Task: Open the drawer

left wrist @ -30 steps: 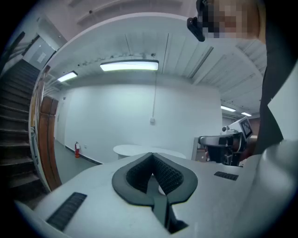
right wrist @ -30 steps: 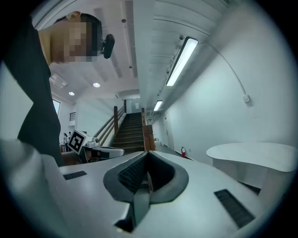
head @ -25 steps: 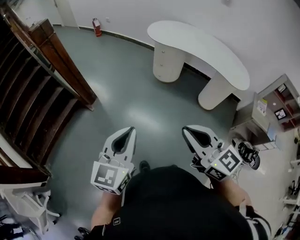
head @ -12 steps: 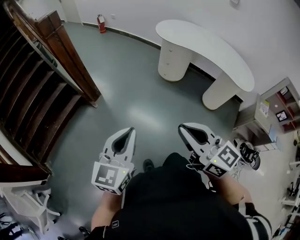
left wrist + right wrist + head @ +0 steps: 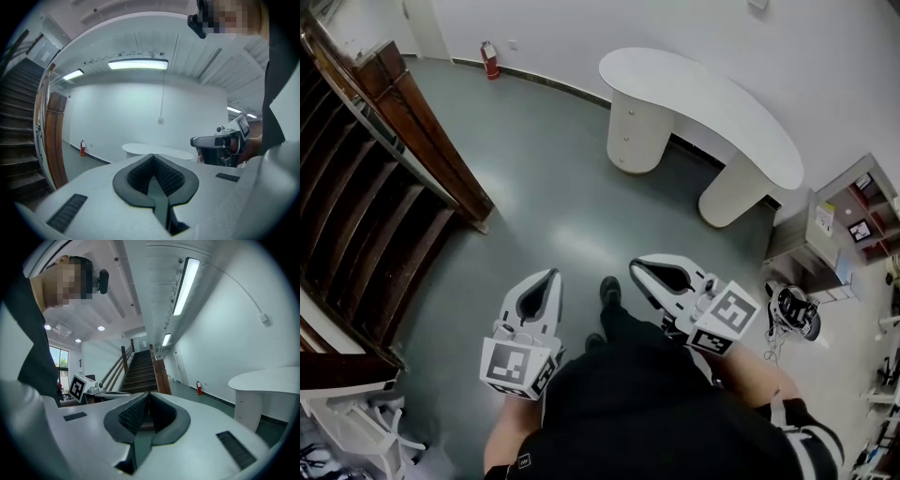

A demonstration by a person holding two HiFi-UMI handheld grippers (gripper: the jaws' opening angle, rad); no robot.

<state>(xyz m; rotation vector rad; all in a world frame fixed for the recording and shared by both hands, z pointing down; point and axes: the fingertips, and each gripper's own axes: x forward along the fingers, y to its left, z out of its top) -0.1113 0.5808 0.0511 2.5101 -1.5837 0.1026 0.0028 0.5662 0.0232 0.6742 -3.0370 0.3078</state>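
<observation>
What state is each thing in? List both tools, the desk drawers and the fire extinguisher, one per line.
left tool: shut, nothing between its jaws.
right tool: shut, nothing between its jaws.
desk drawers: all shut, far from both tools.
fire extinguisher: standing upright.

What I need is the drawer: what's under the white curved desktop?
A wide pedestal with small knobs, perhaps drawers, and a slimmer pedestal. The desktop covers their tops and whatever lies behind.

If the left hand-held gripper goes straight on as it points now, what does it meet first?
Probably the white curved desk, though depth is unclear; the way before it looks free.
</observation>
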